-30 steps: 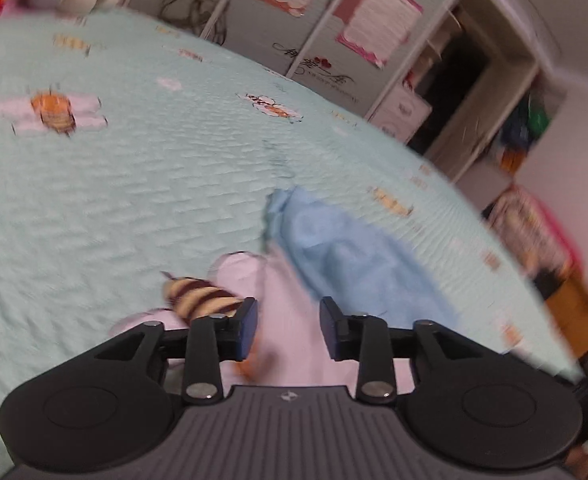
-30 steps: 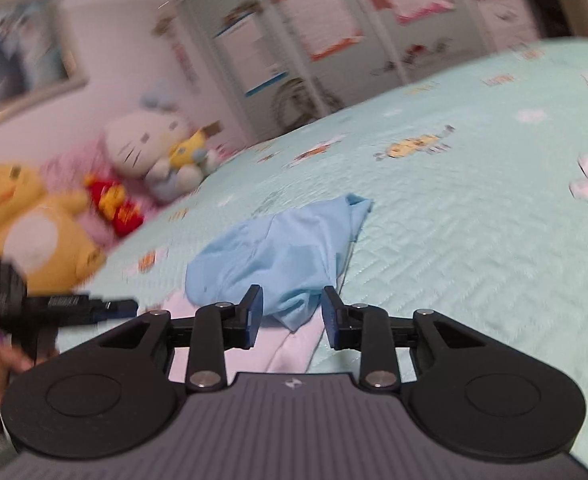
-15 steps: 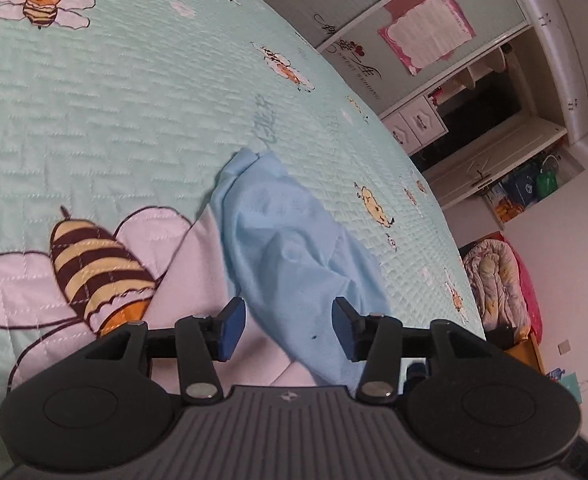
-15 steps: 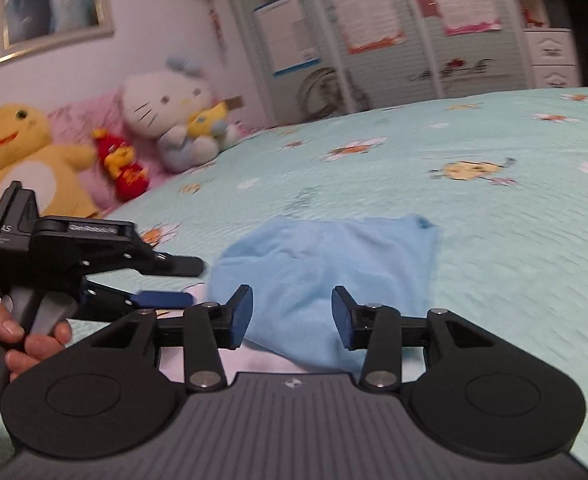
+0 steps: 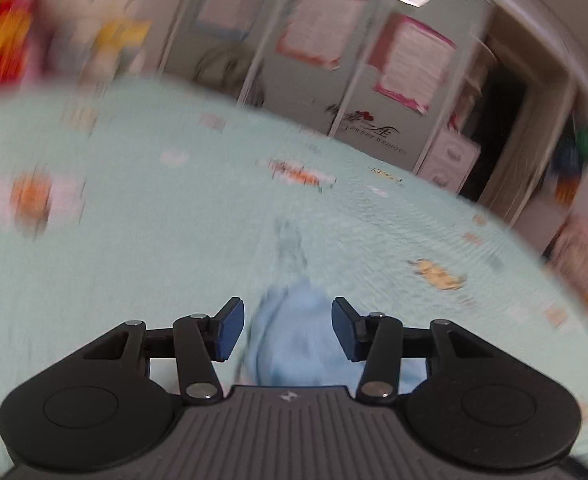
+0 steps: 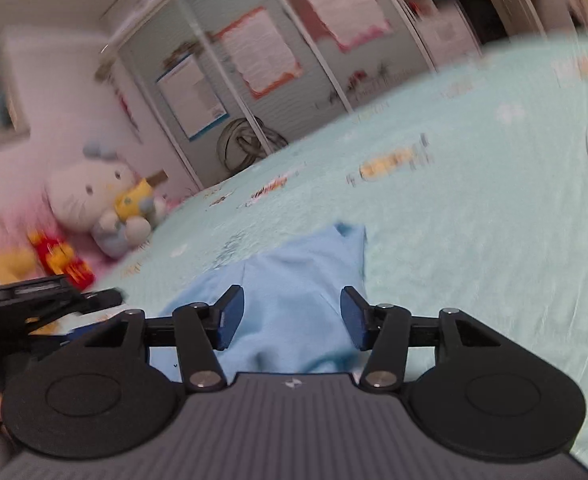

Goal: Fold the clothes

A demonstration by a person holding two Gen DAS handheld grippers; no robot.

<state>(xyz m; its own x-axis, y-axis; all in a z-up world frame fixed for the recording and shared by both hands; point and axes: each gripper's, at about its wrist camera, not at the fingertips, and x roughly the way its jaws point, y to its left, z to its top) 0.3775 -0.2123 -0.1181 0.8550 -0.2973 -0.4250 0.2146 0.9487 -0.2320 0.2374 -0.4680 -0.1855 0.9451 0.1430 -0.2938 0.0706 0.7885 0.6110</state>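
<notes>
Early in the fold, by the look of it. Light blue garment lying rumpled on the mint quilted bedspread, bunched rather than squared, one corner poking up toward the far side; no neat crease or tidy edge visible. A strip of white cloth showing under its near edge in the left wrist view. Flattening, aligning and every proper fold apparently left to do.

Left gripper poised low over the near end of the garment, jaws apart, nothing pinched between the blue pads, cloth merely visible behind the gap. Right gripper likewise above the garment, jaws opening, fabric seen through the gap but not pressed by either pad. Left gripper also visible at the left edge of the right wrist view, just beside the cloth.

Compared with half a second ago: right jaws wider, left about the same. Left view swung up from a steep look at the bee print to a flatter, heavily blurred look across the bed toward the wardrobe doors. Right view tilted, plush toys now nearer centre-left. Garment itself apparently unmoved.
</notes>
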